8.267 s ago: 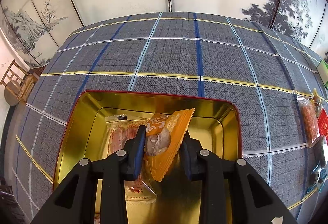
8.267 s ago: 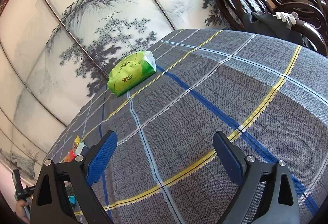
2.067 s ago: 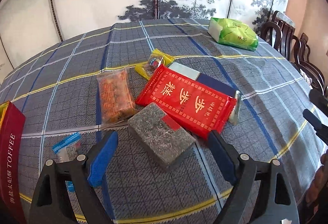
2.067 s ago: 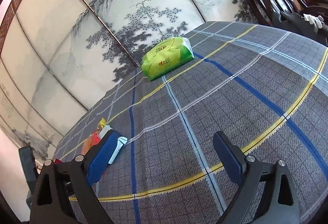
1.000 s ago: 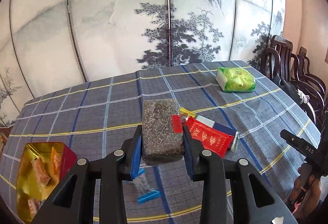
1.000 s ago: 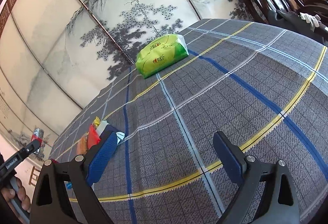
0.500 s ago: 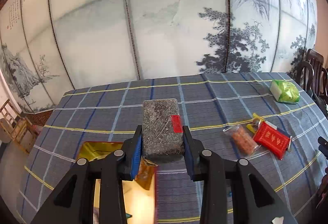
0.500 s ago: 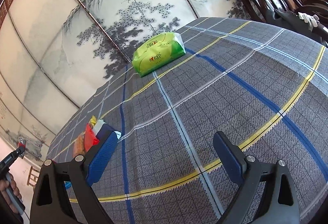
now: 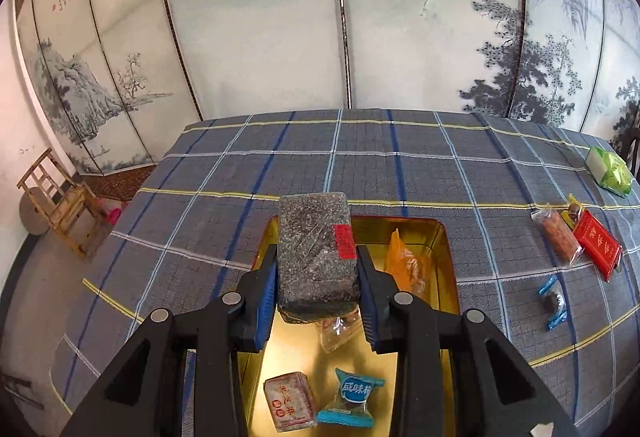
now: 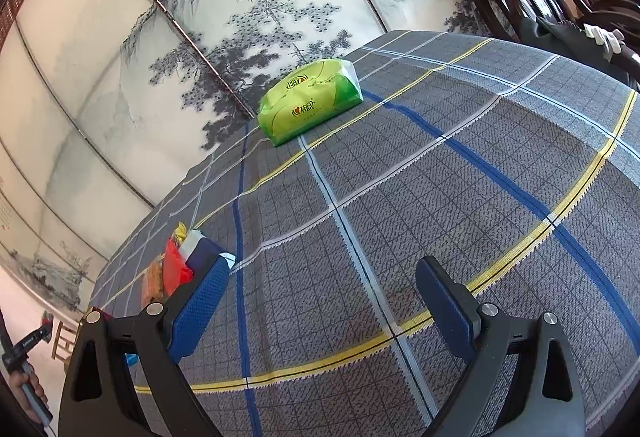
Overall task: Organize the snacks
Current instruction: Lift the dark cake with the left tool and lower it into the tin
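Gripped tight between the two blue pads of the left tool (image 9: 318, 287) is a dark speckled block (image 9: 315, 253), seen in the middle of the frame and held above the gold tin (image 9: 448, 257). Inside the tin, an orange packet (image 9: 406, 265), a brown cube (image 9: 289, 405) and a blue candy (image 9: 352, 401) are seen. The right tool (image 10: 320, 301) is spread wide with nothing in it, low in its frame over the checked worktop (image 10: 440, 177). A green pack (image 10: 310, 103) is seen near the top middle.
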The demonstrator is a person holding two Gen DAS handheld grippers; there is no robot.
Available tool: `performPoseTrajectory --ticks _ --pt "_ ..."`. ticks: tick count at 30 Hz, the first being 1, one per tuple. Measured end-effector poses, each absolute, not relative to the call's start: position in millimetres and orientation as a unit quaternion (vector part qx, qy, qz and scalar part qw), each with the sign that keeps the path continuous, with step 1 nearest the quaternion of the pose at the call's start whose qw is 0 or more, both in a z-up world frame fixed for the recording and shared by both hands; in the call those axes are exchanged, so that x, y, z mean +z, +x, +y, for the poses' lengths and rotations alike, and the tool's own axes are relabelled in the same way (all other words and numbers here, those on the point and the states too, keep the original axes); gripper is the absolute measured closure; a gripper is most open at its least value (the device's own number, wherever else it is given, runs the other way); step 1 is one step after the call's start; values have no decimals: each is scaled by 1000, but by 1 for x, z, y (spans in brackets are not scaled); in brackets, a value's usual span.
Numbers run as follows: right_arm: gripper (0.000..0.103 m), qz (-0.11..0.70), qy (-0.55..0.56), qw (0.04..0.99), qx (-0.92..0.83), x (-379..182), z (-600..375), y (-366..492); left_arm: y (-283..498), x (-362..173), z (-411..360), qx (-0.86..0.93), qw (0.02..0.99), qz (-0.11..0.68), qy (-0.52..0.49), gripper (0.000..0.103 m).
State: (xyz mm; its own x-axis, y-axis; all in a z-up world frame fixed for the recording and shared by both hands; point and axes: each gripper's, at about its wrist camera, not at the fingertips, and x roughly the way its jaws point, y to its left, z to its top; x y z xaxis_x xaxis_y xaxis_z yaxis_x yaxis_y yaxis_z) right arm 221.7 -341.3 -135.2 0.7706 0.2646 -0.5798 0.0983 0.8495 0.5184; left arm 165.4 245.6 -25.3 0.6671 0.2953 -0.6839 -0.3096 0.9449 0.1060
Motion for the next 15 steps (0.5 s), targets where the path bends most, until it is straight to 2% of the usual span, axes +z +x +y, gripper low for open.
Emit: performPoseTrajectory --ticks 15 --pt "9 340 269 900 44 -135 -340 225 167 -71 275 170 881 441 -39 71"
